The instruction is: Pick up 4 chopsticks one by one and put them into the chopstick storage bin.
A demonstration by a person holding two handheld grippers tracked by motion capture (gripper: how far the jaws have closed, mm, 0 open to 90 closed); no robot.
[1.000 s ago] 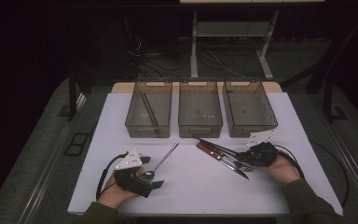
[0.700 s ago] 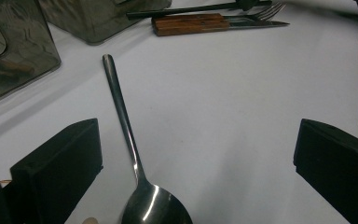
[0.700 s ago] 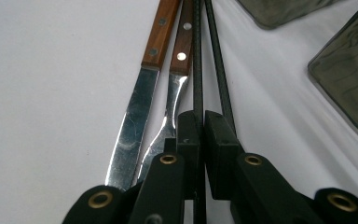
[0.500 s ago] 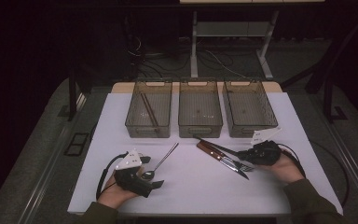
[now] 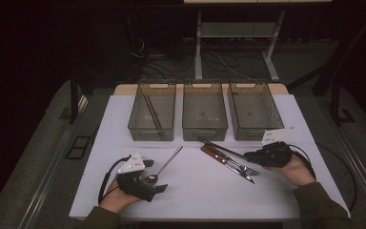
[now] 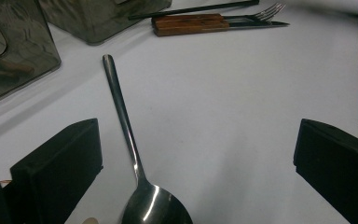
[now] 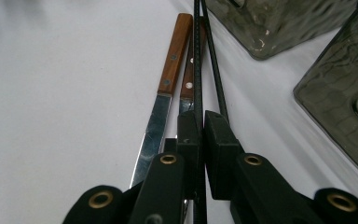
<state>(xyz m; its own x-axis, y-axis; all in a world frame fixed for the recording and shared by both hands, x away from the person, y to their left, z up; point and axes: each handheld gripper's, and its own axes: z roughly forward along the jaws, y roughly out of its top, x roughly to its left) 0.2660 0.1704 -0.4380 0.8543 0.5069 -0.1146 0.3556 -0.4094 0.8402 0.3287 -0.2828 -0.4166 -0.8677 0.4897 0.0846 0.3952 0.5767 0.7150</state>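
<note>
The black chopstick [image 7: 196, 70] is clamped between the narrowed jaws of the right gripper [image 7: 204, 140], near one end. A second black chopstick [image 7: 216, 79] lies just beside it, apparently outside the pads; whether it is also caught cannot be told. Both lie on the white table [image 5: 209, 191], right of centre, in front of the middle bin [image 5: 204, 110].

Risks, as judged from this position:
- The grip sits near one end, so the long free length may sag or swing on lifting and knock the wood-handled knife [image 7: 165, 93] or the fork [image 6: 265, 10] lying alongside
- A thin round stick may roll or slip out of the pads
- The second chopstick may be dragged along or left behind

Orientation: in the high view the chopstick's long axis runs diagonally, from the right gripper [image 5: 262, 155] up and left toward the middle bin, lying flat.

The left gripper [image 6: 196, 154] stands wide open, holding nothing, astride the spoon [image 6: 135, 163], whose handle points away toward the left bin [image 5: 152, 112]
</note>
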